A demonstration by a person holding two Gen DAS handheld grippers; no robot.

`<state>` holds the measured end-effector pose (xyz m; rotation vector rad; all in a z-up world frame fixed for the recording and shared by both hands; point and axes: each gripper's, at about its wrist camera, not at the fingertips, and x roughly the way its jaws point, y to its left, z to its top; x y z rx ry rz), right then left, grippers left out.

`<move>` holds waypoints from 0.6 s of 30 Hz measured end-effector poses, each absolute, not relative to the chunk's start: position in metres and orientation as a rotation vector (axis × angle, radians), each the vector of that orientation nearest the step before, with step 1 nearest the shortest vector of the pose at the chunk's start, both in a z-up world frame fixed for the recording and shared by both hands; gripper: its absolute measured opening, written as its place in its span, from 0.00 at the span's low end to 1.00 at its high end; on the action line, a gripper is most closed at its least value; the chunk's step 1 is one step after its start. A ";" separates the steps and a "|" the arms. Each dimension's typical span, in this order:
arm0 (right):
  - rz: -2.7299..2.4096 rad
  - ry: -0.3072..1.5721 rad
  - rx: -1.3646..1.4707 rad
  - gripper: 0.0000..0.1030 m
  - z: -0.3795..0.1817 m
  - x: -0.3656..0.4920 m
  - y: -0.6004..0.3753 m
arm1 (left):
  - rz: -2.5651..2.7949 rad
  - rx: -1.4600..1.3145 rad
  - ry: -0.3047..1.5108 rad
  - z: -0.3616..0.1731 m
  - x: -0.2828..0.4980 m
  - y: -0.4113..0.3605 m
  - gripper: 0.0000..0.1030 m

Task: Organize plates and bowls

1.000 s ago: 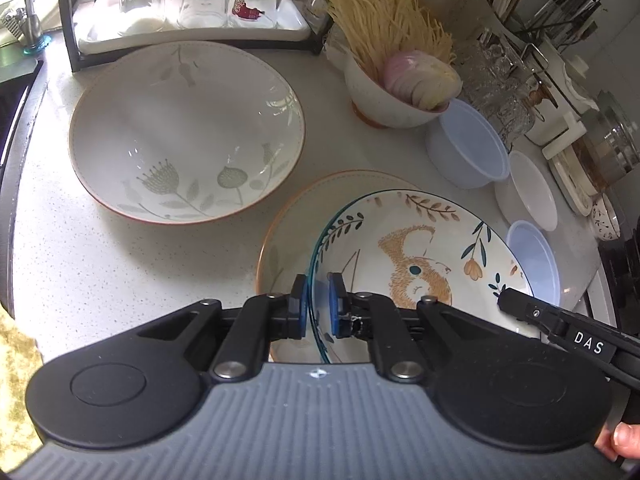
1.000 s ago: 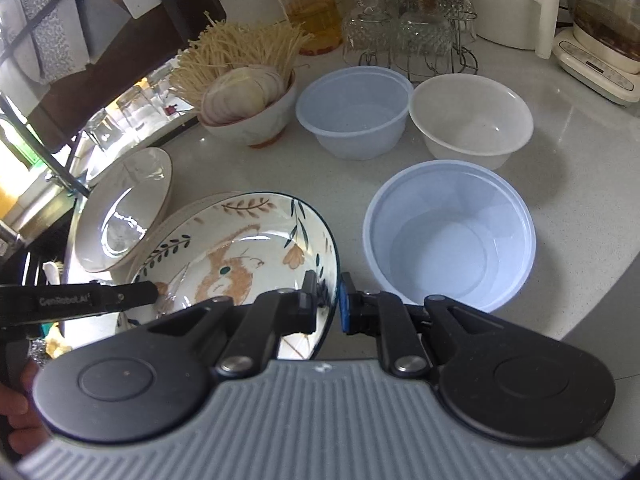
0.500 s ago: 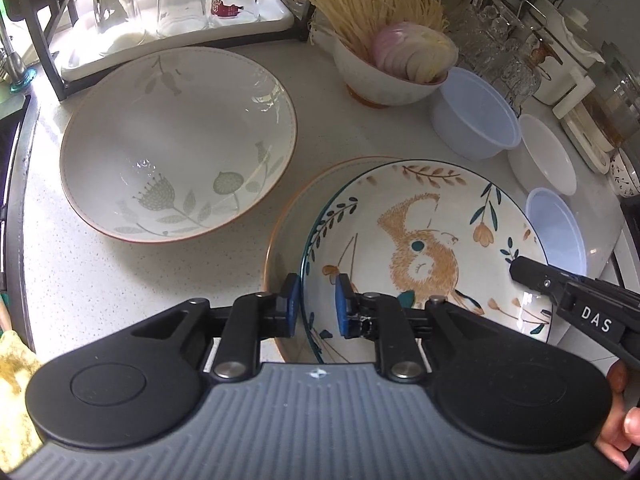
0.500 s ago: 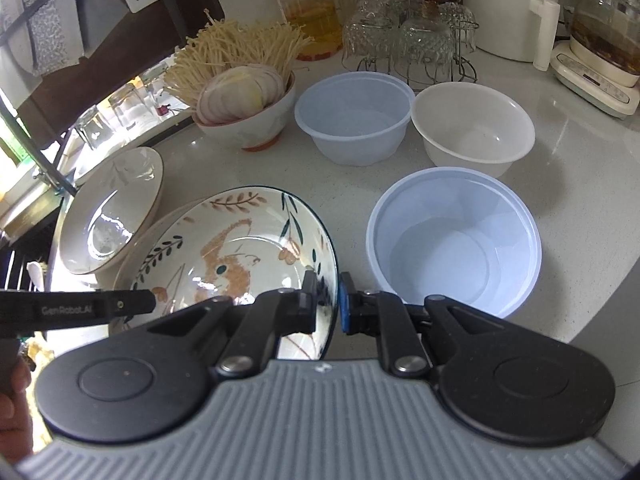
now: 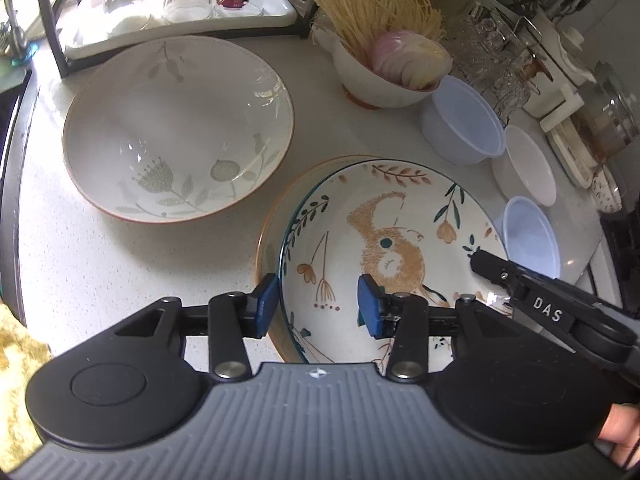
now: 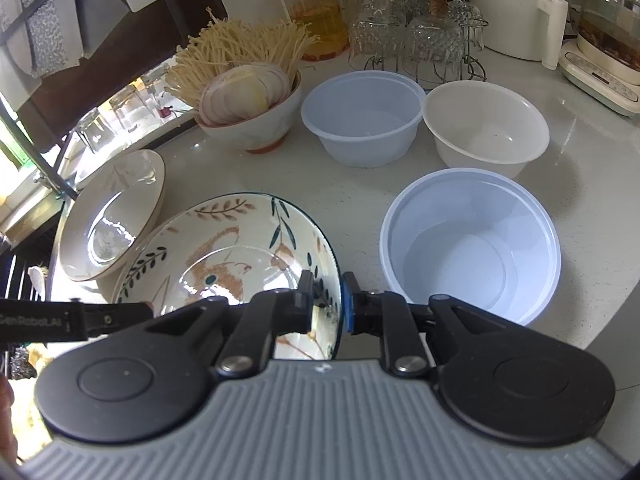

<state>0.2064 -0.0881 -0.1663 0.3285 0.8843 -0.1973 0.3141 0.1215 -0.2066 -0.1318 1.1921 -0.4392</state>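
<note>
Left wrist view: the left hand-held gripper [image 5: 318, 306] is spread wide, straddling the near rim of the rabbit plate [image 5: 392, 236] without gripping it. The plate sits centre-right of the frame, nested on a tan-rimmed plate [image 5: 276, 216] on the counter [image 5: 80, 260].

Right wrist view: the right hand-held gripper [image 6: 326, 298] pinches the plate's rim at lower centre. Glazed ceramic is likely stiff, slippery and chippable; the rim is the best hold.
</note>
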 end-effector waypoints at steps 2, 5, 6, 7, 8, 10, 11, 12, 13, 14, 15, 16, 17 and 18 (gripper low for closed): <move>-0.193 0.885 0.336 0.18 -0.167 0.208 -0.089 | -0.438 -0.160 1.198 -0.205 0.314 0.126 0.48; -0.187 0.888 0.349 0.18 -0.170 0.209 -0.088 | -0.433 -0.173 1.201 -0.201 0.313 0.129 0.48; -0.184 0.888 0.353 0.19 -0.171 0.210 -0.088 | -0.437 -0.171 1.204 -0.200 0.313 0.129 0.50; -0.181 0.887 0.354 0.19 -0.172 0.210 -0.087 | -0.450 -0.169 1.204 -0.199 0.313 0.130 0.52; -0.178 0.887 0.352 0.19 -0.173 0.211 -0.087 | -0.461 -0.168 1.202 -0.199 0.313 0.132 0.52; -0.179 0.897 0.353 0.19 -0.175 0.214 -0.086 | -0.445 -0.157 1.202 -0.198 0.311 0.135 0.53; -0.176 0.894 0.353 0.19 -0.175 0.214 -0.085 | -0.447 -0.149 1.192 -0.197 0.310 0.137 0.53; -0.176 0.895 0.350 0.19 -0.174 0.215 -0.085 | -0.453 -0.148 1.176 -0.194 0.308 0.139 0.53; -0.172 0.892 0.348 0.19 -0.173 0.215 -0.085 | -0.455 -0.150 1.163 -0.190 0.306 0.142 0.53; -0.170 0.893 0.348 0.19 -0.173 0.216 -0.085 | -0.454 -0.151 1.151 -0.187 0.305 0.144 0.53; -0.167 0.894 0.349 0.19 -0.172 0.216 -0.086 | -0.449 -0.148 1.141 -0.185 0.303 0.145 0.53; -0.165 0.890 0.352 0.19 -0.171 0.215 -0.087 | -0.442 -0.144 1.133 -0.182 0.302 0.146 0.53; -0.163 0.885 0.353 0.19 -0.169 0.215 -0.087 | -0.436 -0.145 1.125 -0.180 0.301 0.147 0.53; -0.161 0.876 0.349 0.19 -0.166 0.213 -0.088 | -0.433 -0.148 1.117 -0.177 0.298 0.148 0.53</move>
